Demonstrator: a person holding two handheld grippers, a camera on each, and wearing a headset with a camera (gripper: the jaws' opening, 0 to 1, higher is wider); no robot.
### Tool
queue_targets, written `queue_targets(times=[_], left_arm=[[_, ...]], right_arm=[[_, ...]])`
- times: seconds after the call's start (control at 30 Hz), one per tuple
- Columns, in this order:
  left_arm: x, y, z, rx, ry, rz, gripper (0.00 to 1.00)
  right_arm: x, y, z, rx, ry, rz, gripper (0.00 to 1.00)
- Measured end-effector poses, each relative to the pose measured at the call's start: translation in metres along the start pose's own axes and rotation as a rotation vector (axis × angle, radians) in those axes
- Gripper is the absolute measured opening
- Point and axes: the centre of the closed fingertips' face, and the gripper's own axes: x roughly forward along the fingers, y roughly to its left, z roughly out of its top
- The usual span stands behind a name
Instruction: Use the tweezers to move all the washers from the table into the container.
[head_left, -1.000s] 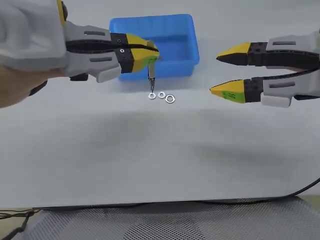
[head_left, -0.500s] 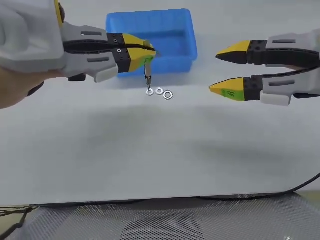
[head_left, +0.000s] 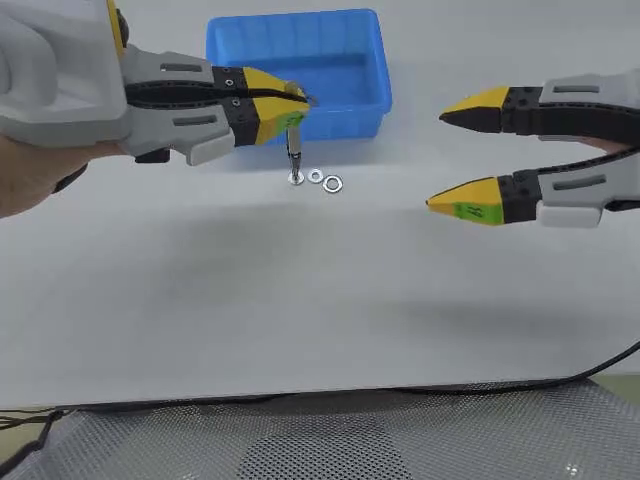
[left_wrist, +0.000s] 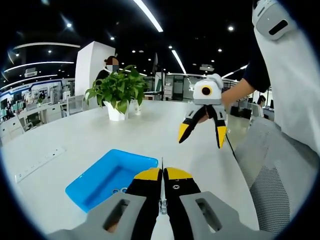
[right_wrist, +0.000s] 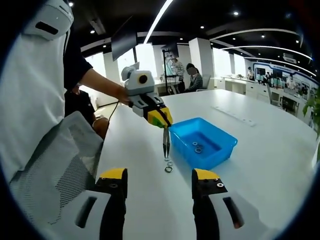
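Three small metal washers (head_left: 316, 177) lie in a row on the white table just in front of the blue container (head_left: 300, 60). My left gripper (head_left: 295, 105) is shut on thin tweezers (head_left: 294, 152) that point down, their tip at the leftmost washer (head_left: 297, 179). My right gripper (head_left: 440, 160) hovers open and empty to the right of the washers. In the right gripper view the tweezers (right_wrist: 166, 142) hang over the washers (right_wrist: 169, 166), and the container (right_wrist: 220, 150) holds a few washers (right_wrist: 196, 146). The left gripper view shows the tweezers (left_wrist: 162, 167) between its shut jaws.
White table (head_left: 300, 300) stretches wide toward me, ending at a dark edge with a cable (head_left: 600, 372). A potted plant (left_wrist: 117, 92) stands far back on the table. A mesh chair seat (head_left: 320, 440) sits below the near edge.
The left gripper keeps the tweezers at the leftmost washer. The right gripper has drifted slightly right and toward me. The head camera has shifted a little.
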Motion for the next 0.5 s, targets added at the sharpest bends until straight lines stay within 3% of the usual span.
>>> queue_targets(times=[0.5], left_arm=[[-0.0013,-0.0011,-0.0044,-0.004,-0.006,-0.012,0.05]], right_arm=[[0.0077,0.0077,0.0053,-0.006,-0.002,0.026,0.59]])
